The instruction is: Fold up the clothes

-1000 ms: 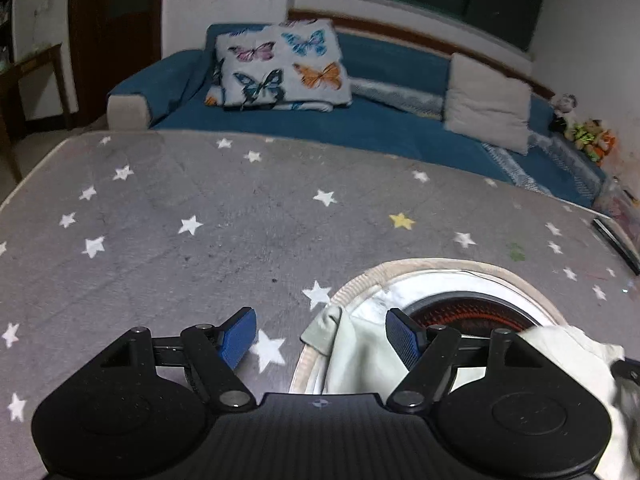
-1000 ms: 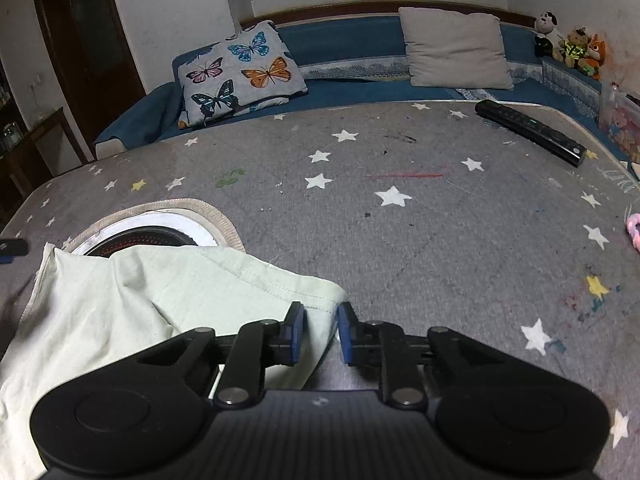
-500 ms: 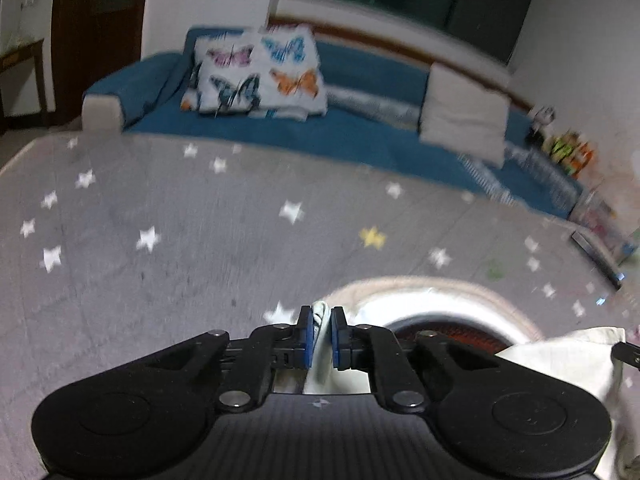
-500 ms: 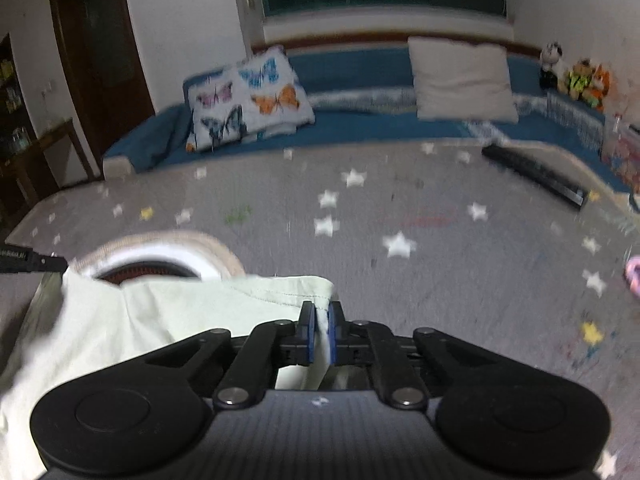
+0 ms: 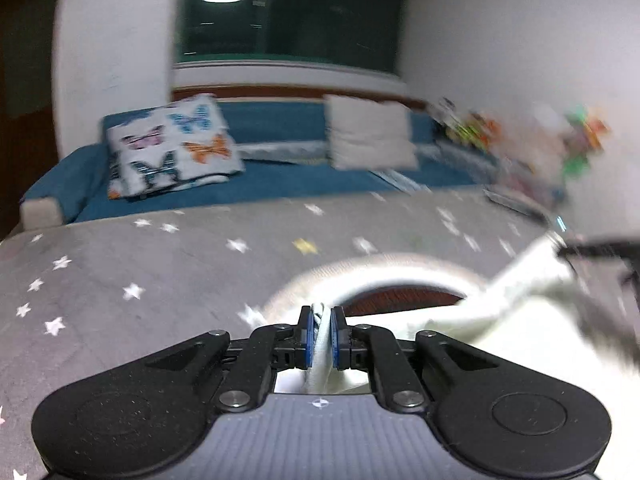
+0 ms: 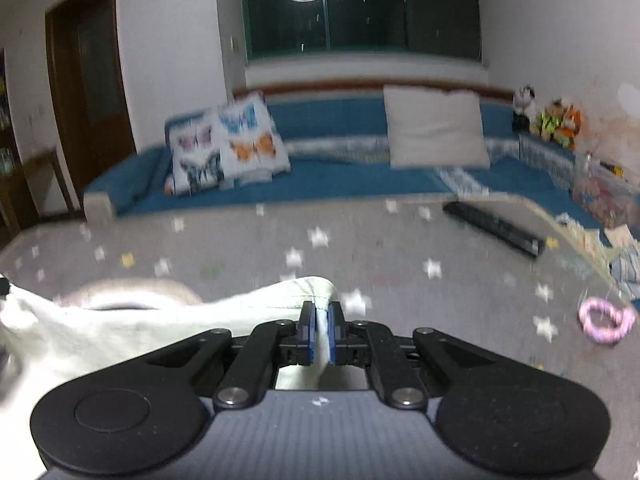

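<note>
**A:** Status on the fold?

**B:** Early, by my read. My left claw [image 5: 320, 332] is clamped tight on one corner of the pale green garment [image 5: 516, 280]; my right claw [image 6: 320, 332] is clamped tight on another corner. The cloth hangs stretched between them, lifted above the star-print bench [image 5: 160, 264]. No fold visible; every fold is left to do.

**A:** Anything below it?

**B:** A round cushion [image 5: 380, 276] with a dark red centre sits on the bench under the garment. The left view shows that centre; the right view shows only its rim.

**A:** Other differences?

**B:** The right view shows a black remote [image 6: 494, 228] and a pink ring [image 6: 606, 320] on the bench, well clear. The left view is heavily blurred.
</note>
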A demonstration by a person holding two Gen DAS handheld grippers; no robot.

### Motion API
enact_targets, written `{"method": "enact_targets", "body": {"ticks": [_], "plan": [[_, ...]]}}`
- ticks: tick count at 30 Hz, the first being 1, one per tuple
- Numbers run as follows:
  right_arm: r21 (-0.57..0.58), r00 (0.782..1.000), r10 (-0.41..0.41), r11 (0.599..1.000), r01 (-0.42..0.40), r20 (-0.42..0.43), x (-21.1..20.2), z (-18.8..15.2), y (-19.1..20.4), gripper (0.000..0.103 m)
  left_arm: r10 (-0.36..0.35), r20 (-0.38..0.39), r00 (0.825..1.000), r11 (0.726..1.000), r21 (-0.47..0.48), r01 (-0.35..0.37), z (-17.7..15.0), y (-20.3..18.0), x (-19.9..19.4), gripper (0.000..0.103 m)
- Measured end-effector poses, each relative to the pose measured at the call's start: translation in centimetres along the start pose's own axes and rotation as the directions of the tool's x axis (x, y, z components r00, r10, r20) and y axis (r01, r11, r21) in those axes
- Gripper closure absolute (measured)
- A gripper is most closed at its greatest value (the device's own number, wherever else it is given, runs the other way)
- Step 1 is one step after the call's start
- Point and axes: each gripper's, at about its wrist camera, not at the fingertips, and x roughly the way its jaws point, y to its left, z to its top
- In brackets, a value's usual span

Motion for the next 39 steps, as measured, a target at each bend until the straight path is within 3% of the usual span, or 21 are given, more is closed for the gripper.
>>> {"method": "enact_targets", "body": {"ticks": [5, 8, 9, 11, 13, 18, 26, 29, 30, 31, 32, 39], "plan": [[-0.013, 0.995, -0.015, 1.000, 0.014, -0.097, 1.3, -2.3, 0.0, 0.097, -0.066, -0.094, 0.993, 0.982, 0.172, 0.081, -3.5, -3.3, -0.7, 0.090], [-0.010, 0.993, -0.013, 1.000, 0.012, -0.114, 1.2, -2.9, -0.1, 0.097, -0.080, -0.115, 0.990, 0.972, 0.210, 0.103, -4.7, -4.4, -1.6, 0.084], [-0.008, 0.993, -0.011, 1.000, 0.010, -0.115, 1.1, -3.0, -0.1, 0.097, -0.090, -0.113, 0.990, 0.974, 0.200, 0.111, -4.8, -4.3, -1.9, 0.081], [-0.003, 0.993, -0.006, 1.000, 0.006, -0.117, 1.0, -3.1, -0.2, 0.097, -0.099, -0.096, 0.990, 0.978, 0.175, 0.114, -4.8, -4.0, -2.8, 0.065], [-0.003, 0.993, -0.004, 1.000, 0.004, -0.118, 0.9, -3.2, -0.2, 0.097, -0.098, -0.079, 0.992, 0.982, 0.154, 0.109, -4.7, -3.7, -3.7, 0.061], [0.006, 0.993, 0.001, 1.000, -0.001, -0.120, 1.1, -3.0, -0.4, 0.097, -0.075, -0.113, 0.991, 0.991, 0.105, 0.087, -4.2, -3.0, -3.3, 0.056], [0.018, 0.992, 0.009, 1.000, -0.007, -0.123, 1.0, -2.9, -0.6, 0.096, -0.094, -0.193, 0.977, 0.990, -0.122, 0.071, -3.9, -0.9, -1.2, 0.052], [0.017, 0.992, 0.014, 1.000, -0.012, -0.123, 0.8, -2.8, -0.7, 0.096, -0.102, -0.200, 0.975, 0.980, -0.189, 0.064, -4.0, 0.0, -1.3, 0.059], [0.015, 0.992, 0.015, 1.000, -0.013, -0.123, 0.8, -2.8, -0.7, 0.096, -0.102, -0.201, 0.974, 0.980, -0.189, 0.064, -4.0, 0.1, -1.4, 0.065], [0.012, 0.992, 0.015, 1.000, -0.014, -0.125, 0.8, -2.8, -0.6, 0.096, -0.102, -0.202, 0.974, 0.981, -0.185, 0.064, -4.1, 0.1, -1.4, 0.080], [0.009, 0.992, 0.014, 1.000, -0.013, -0.128, 0.8, -2.7, -0.6, 0.096, -0.101, -0.201, 0.974, 0.982, -0.175, 0.066, -4.1, -0.1, -1.5, 0.088], [-0.007, 0.994, 0.015, 1.000, -0.016, -0.111, 0.6, -1.9, -0.3, 0.097, 0.027, -0.093, 0.995, 0.998, 0.052, -0.022, -1.6, -1.9, -2.5, 0.094]]}}
